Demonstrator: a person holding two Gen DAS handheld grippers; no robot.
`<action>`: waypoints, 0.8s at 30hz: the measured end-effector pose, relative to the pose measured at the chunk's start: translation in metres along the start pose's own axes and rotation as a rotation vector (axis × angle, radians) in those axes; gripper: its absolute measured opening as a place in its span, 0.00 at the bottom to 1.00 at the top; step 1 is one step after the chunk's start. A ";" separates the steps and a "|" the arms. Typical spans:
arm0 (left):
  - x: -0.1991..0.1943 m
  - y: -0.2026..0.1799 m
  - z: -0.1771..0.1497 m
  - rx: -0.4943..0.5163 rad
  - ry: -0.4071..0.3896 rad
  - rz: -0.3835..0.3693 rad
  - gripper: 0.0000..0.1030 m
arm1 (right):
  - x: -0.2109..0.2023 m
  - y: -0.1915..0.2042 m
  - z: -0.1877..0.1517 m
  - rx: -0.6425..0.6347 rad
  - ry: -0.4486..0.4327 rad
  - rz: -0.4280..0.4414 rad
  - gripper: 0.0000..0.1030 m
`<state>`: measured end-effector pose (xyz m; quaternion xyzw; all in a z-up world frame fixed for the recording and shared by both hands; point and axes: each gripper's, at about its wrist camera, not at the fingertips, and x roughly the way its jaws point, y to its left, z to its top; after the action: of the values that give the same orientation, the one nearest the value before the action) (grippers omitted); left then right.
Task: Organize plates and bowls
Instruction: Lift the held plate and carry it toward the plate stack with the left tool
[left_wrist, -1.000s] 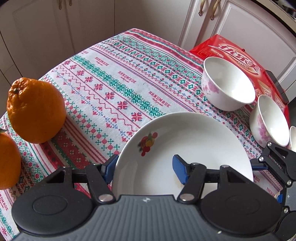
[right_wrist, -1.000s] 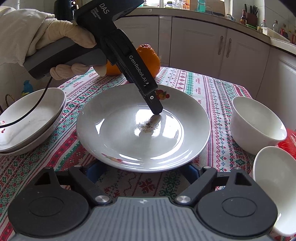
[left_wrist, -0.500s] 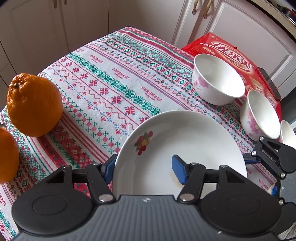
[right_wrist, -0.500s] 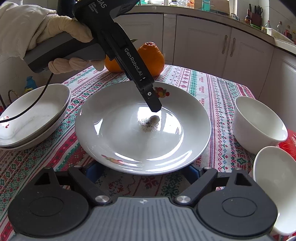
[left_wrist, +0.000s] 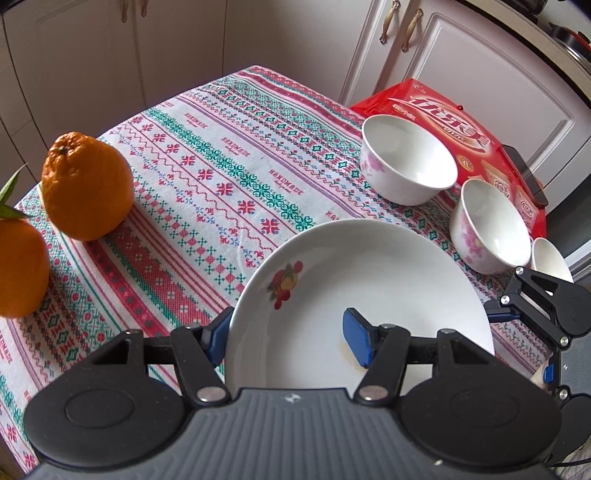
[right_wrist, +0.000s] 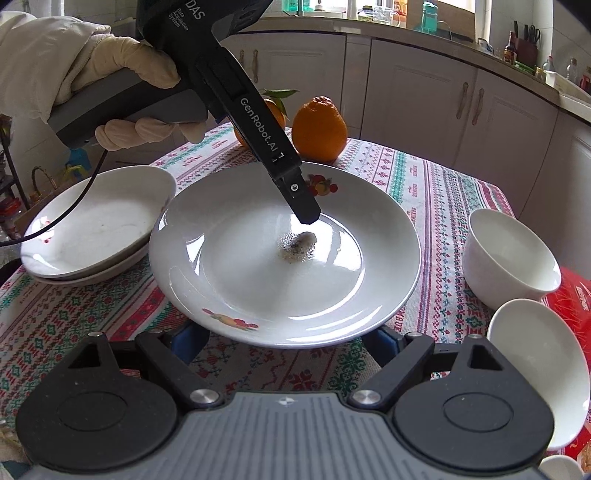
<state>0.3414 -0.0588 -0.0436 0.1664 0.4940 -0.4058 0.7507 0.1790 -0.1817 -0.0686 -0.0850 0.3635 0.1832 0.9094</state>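
Our left claw (left_wrist: 291, 341) grips the plate (left_wrist: 369, 280) by its rim; our right claw (right_wrist: 284, 341) waits released at its near edge.

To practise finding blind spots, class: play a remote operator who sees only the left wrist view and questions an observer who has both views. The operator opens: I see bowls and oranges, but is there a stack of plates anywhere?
Observer: Yes. A stack of white plates sits beside the plate, on the side away from the bowls. It is outside your frame.
Operator: Is the plate clean?
Observer: No. The right wrist view shows a dark speckled smear at its middle.
Operator: What is the right gripper doing?
Observer: The right gripper is open, with its fingers spread below the plate's near rim.
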 end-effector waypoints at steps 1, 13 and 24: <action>-0.004 -0.001 -0.002 -0.001 -0.005 0.004 0.59 | -0.003 0.001 0.000 -0.004 -0.003 0.005 0.89; -0.055 -0.003 -0.047 -0.084 -0.067 0.061 0.59 | -0.030 0.029 0.009 -0.087 -0.043 0.072 0.89; -0.095 0.011 -0.095 -0.187 -0.110 0.125 0.60 | -0.028 0.065 0.020 -0.167 -0.056 0.152 0.89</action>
<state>0.2751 0.0522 -0.0056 0.1035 0.4765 -0.3191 0.8126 0.1477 -0.1241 -0.0362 -0.1276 0.3269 0.2838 0.8924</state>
